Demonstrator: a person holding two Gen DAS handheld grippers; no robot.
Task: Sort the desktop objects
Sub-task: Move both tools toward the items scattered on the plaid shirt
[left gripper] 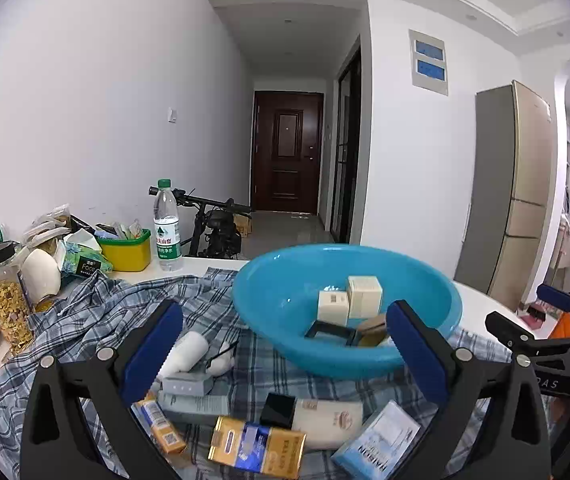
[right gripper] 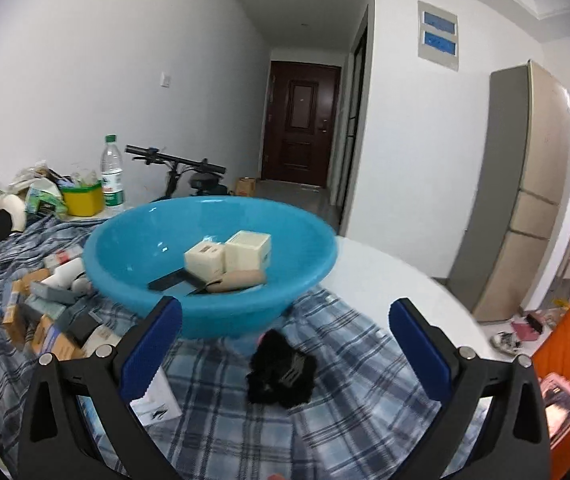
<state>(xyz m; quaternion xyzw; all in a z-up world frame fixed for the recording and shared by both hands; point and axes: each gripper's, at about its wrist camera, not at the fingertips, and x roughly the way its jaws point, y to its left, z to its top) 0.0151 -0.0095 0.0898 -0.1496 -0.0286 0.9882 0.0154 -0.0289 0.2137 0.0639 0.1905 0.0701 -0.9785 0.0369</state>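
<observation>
Both the left gripper (left gripper: pixel 285 344) and the right gripper (right gripper: pixel 285 336) stand fully open and hold nothing. The round blue plastic basin (left gripper: pixel 269 280) already contains two cream boxes and a few small items. In front of the basin, loose boxes and a white bottle (left gripper: pixel 184 354) lie on the plaid cloth (left gripper: pixel 101 312); a black fuzzy clump (right gripper: pixel 281 374) lies just before it. Best to straddle one piece squarely, clear of its neighbours, before closing.

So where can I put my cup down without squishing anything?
The bare white tabletop right of the blue basin, past the plaid cloth edge, is free. There is also open cloth around the black fuzzy thing. Left of the basin it is crowded with boxes and jars.
</observation>
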